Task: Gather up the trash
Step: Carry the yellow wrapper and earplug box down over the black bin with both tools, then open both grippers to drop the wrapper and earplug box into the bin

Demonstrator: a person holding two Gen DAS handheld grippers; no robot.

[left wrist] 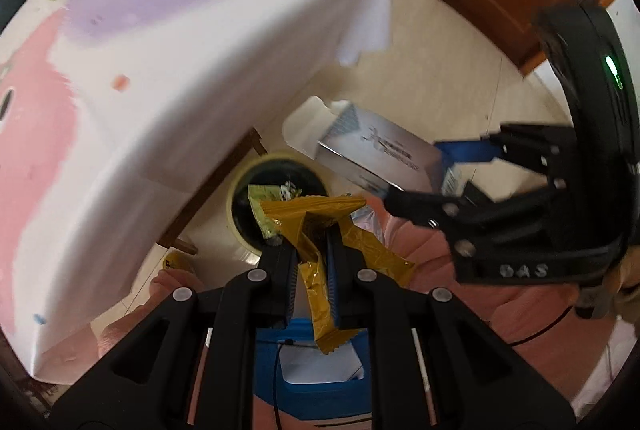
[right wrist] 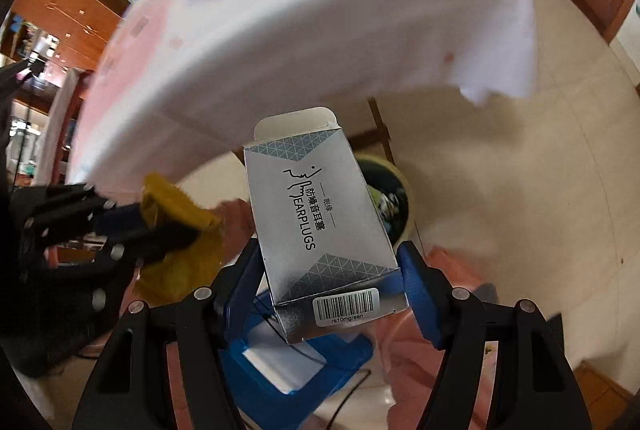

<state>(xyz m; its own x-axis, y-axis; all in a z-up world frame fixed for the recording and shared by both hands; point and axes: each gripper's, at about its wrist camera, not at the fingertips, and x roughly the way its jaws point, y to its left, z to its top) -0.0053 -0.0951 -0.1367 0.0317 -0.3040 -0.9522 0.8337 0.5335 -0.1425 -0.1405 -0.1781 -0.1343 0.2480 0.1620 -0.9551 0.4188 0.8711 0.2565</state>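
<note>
My left gripper (left wrist: 312, 234) is shut on a crumpled yellow snack wrapper (left wrist: 320, 286), which hangs down between its blue pads. In the right wrist view that wrapper (right wrist: 176, 214) shows at the left, pinched by the left gripper (right wrist: 176, 230). My right gripper (right wrist: 330, 254) is shut on a silver earplugs box (right wrist: 320, 226), its top flap open. In the left wrist view the box (left wrist: 376, 150) sits at the right in the right gripper (left wrist: 416, 170). Below both, on the floor, stands a round trash bin (left wrist: 240, 190) with wrappers inside; it also shows behind the box as the bin (right wrist: 404, 190).
A table with a white, pink and purple cloth (left wrist: 160, 90) overhangs at the upper left, its wooden leg (left wrist: 224, 182) next to the bin. A blue stool (left wrist: 320, 382) stands under the grippers. Pink-clad legs (left wrist: 420, 242) of a person are beside it. Cream floor tiles (right wrist: 520, 170) spread to the right.
</note>
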